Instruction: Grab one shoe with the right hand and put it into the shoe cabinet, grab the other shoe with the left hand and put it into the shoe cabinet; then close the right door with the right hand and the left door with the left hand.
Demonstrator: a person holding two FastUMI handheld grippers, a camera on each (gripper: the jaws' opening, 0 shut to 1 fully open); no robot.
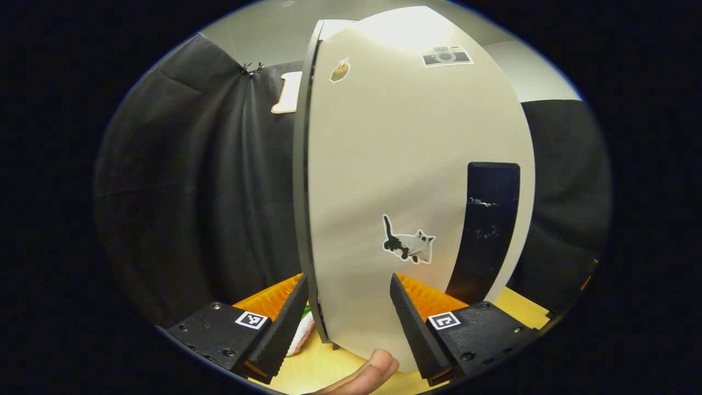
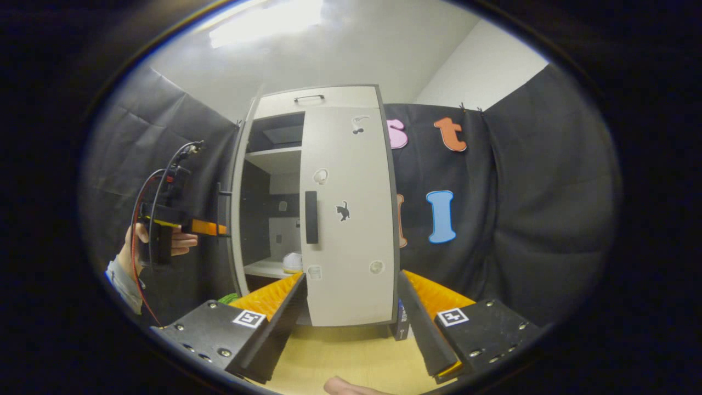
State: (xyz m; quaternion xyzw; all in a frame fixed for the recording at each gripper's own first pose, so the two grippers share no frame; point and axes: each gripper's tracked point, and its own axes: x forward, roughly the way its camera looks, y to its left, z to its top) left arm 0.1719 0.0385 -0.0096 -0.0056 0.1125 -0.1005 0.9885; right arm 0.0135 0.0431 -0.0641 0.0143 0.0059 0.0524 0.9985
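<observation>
- A tall shoe cabinet (image 2: pixel 323 99) of smooth off-white panels stands on a pale wooden counter (image 2: pixel 351 351) against black cloth.
- Its right door (image 2: pixel 351 219), flat, stickered, with a black bar handle, is closed.
- Its left door (image 1: pixel 406 164) stands open; in the left gripper view its broad glossy face and dark edge sit between the tool's fingers.
- Inside, on the lower shelf (image 2: pixel 263 269), a white shoe (image 2: pixel 292 262) rests.
- The left tool (image 1: pixel 348 318), with ribbed orange and black fingers, is spread wide, gripping nothing.
- The right tool (image 2: pixel 351 318) hangs open before the closed door.
- In the right gripper view a hand (image 2: pixel 175 241) holds the left tool at the open door's edge.
</observation>
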